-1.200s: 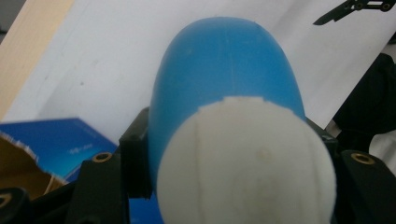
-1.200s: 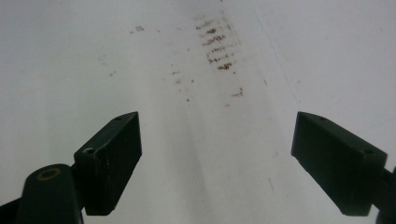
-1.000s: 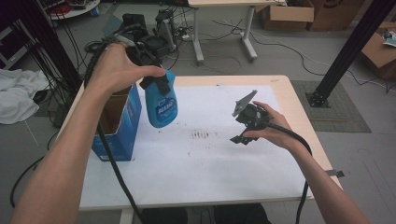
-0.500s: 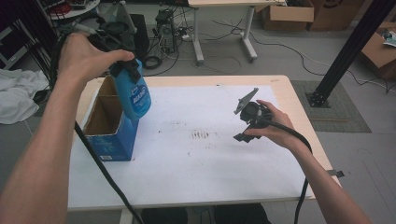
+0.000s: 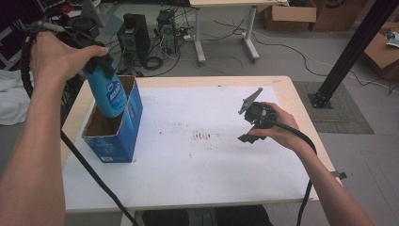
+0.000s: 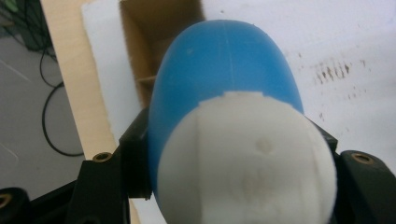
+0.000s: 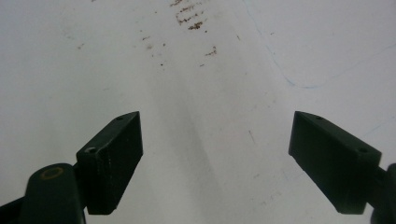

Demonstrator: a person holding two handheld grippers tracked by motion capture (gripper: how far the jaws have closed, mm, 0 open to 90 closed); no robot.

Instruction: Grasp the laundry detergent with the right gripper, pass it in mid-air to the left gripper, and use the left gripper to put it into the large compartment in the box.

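**Blue bottle poised over the open carton, not yet set down**

The left gripper (image 5: 96,63) is clamped on a blue bottle (image 5: 109,96), its black jaws pressing on either side near the white cap (image 6: 247,163). In the high view the bottle hangs at about ten o'clock on the table, its lower end over the mouth of the blue carton (image 5: 115,129) and level with the far rim; whether it has dipped inside I cannot tell. Judging by this, the carrying part looks nearly done. What seems left is to lower the bottle into the box, let go and draw the hand away.

The right gripper (image 7: 215,163) hangs idle at about three o'clock, above the white sheet (image 5: 202,174), its jaws standing wide apart with nothing between them.

The bottle is smooth, glossy plastic, rounded like an egg at the shoulder, with a faint mould seam down its side and a matte, chalky white cap. The carton is upright, rectangular cardboard, printed blue outside and raw brown inside, its top open. The sheet is flat and papery, marked with small brown smudges (image 5: 202,136) near its middle, and it covers most of the pale wooden table (image 5: 291,89).
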